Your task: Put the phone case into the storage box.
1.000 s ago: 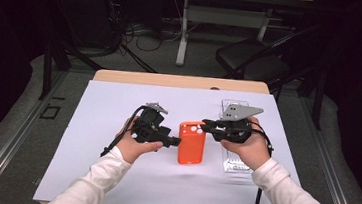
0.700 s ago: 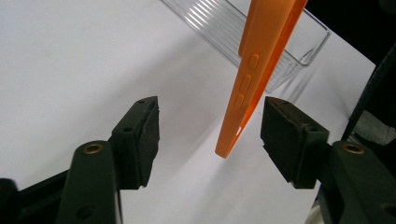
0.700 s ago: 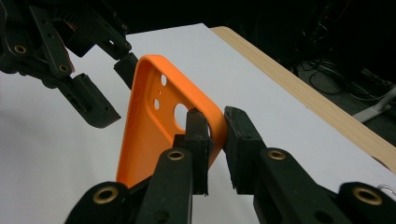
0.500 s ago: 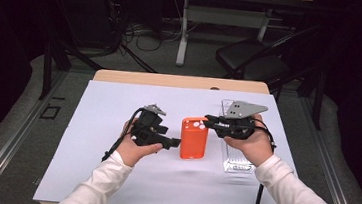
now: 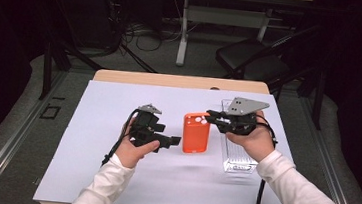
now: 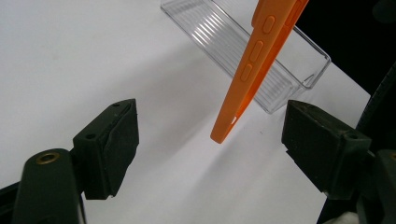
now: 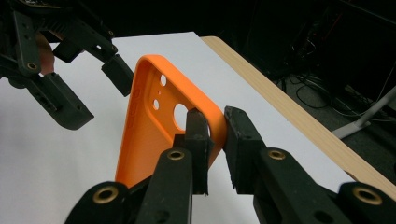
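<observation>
An orange phone case (image 5: pixel 196 132) hangs upright over the white sheet, held by its upper edge near the camera cut-out. My right gripper (image 5: pixel 211 119) is shut on that edge; in the right gripper view both pads pinch the orange phone case (image 7: pixel 149 135) between them at my right gripper (image 7: pixel 217 126). My left gripper (image 5: pixel 173 140) sits just left of the case. Its jaws have just been opening, and in the left gripper view my left gripper (image 6: pixel 215 149) stands wide, the case's lower corner (image 6: pixel 224 133) hanging between the pads without touching either.
A clear plastic box (image 5: pixel 236 157) lies on the white sheet (image 5: pixel 87 163) under my right hand, also seen behind the case as a ribbed clear box (image 6: pixel 219 37). The wooden table edge (image 5: pixel 171 80) runs along the back. A black chair (image 5: pixel 253 63) stands beyond the table.
The left gripper's jaws have spread apart and let go of the case's lower end. The right gripper keeps its hold and has carried the case slightly up.
</observation>
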### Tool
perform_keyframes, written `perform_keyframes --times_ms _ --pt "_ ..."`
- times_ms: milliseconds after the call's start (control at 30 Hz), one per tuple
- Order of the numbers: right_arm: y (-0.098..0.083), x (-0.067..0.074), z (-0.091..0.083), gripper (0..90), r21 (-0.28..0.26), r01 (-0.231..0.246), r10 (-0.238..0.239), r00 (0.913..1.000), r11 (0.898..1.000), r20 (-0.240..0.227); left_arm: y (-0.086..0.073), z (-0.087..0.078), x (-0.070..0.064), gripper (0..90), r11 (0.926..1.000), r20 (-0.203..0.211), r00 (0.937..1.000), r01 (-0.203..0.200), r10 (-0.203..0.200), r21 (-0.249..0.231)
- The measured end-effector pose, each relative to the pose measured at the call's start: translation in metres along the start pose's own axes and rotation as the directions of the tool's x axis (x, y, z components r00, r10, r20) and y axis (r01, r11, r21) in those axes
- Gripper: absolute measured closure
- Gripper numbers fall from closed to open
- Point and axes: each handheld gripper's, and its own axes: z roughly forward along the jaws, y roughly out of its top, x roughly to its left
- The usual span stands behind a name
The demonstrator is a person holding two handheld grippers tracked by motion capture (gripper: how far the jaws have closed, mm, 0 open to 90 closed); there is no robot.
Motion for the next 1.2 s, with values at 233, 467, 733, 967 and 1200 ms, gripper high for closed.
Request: perform_keyframes --times_ms 233,467,733,967,1200 --pt "0.003 -0.011 -0.001 80.2 -0.008 0.010 -0.010 0.9999 1.000 0.005 -0.002 -0.007 0.002 15.5 0.9998 -0.061 0.9979 -0.019 0.019 -0.007" --pt "0.002 -0.022 -0.005 80.2 -0.004 0.013 -0.013 0.9995 1.000 0.028 -0.006 -0.016 0.006 15.4 0.9993 -0.066 0.9978 -0.002 0.000 -0.037" --pt "0.004 -0.030 -0.015 80.2 -0.018 0.026 -0.025 0.9981 1.000 0.056 -0.012 -0.028 0.014 15.3 0.9994 -0.069 0.9975 0.009 -0.012 -0.034" --pt "0.006 -0.041 -0.020 80.2 -0.013 0.021 -0.019 0.9958 1.000 0.090 -0.017 -0.028 0.014 15.3 0.9996 -0.068 0.9976 0.008 -0.009 -0.026" --pt "0.006 -0.055 -0.031 80.2 -0.005 0.015 -0.014 0.9912 1.000 0.131 -0.020 -0.031 0.013 15.4 0.9991 -0.064 0.9979 0.006 -0.009 -0.041"
